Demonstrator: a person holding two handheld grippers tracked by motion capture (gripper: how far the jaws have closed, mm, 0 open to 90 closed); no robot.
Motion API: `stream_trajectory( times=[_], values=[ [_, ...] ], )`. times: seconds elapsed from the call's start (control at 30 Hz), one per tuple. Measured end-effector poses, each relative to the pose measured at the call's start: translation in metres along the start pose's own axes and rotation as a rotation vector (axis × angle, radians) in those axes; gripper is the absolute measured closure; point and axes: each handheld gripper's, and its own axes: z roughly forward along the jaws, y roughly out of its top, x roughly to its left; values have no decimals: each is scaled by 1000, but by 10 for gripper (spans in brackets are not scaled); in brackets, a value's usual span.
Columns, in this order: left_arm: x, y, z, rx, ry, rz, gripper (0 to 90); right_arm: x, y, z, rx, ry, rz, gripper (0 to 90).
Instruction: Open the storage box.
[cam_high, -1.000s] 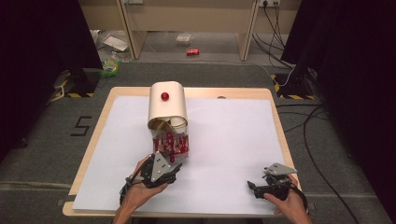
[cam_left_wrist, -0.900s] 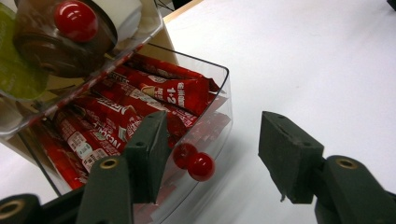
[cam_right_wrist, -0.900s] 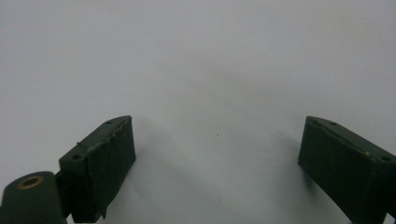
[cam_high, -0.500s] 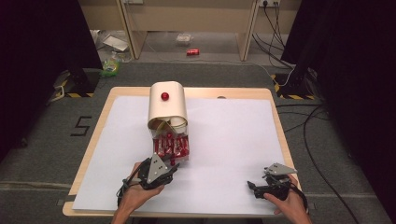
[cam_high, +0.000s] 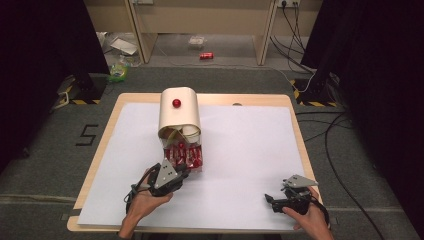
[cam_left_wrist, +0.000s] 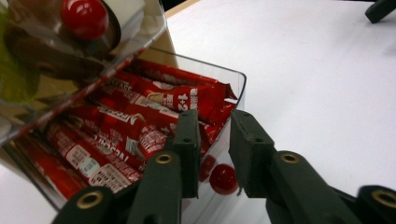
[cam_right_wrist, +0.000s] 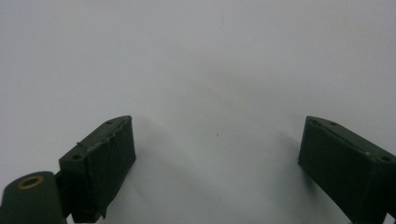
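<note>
A cream dispenser box (cam_high: 179, 117) with a red knob (cam_high: 176, 103) on top stands mid-table. Its clear drawer (cam_high: 186, 156) (cam_left_wrist: 236, 79) is pulled out toward me and holds several red sachets (cam_left_wrist: 140, 121). My left gripper (cam_high: 186, 171) (cam_left_wrist: 214, 140) is at the drawer's front. One jaw is over the sachets inside and the other is outside the clear front wall. The drawer's small red knob (cam_left_wrist: 223, 178) sits low between them. The jaws have just been closing and a narrow gap still shows. My right gripper (cam_high: 270, 200) (cam_right_wrist: 215, 154) rests open on the white sheet with nothing between its jaws.
A white sheet (cam_high: 250, 145) covers the wooden table (cam_high: 295, 125). The box stands left of centre. Cables (cam_high: 345, 150) trail on the floor at the right, and a red can (cam_high: 206, 55) lies on the floor beyond the table.
The left gripper's jaws have drawn closer together at the drawer's front, with the hand almost where it was. The right hand and gripper have not moved.
</note>
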Motion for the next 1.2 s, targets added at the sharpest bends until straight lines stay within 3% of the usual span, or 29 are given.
stream_trajectory(
  times=[0.3,0.57,0.93,1.2],
  values=[
    [-14,-14,-3,25,-87,-1,742,0,0,0,0,0,0,112],
    [-25,-15,-5,26,-34,-28,675,0,0,0,0,0,0,112],
    [-27,-14,-12,38,-66,-46,675,0,0,0,0,0,0,112],
    [-30,-14,-17,36,-55,-56,675,0,0,0,0,0,0,112]
  ],
)
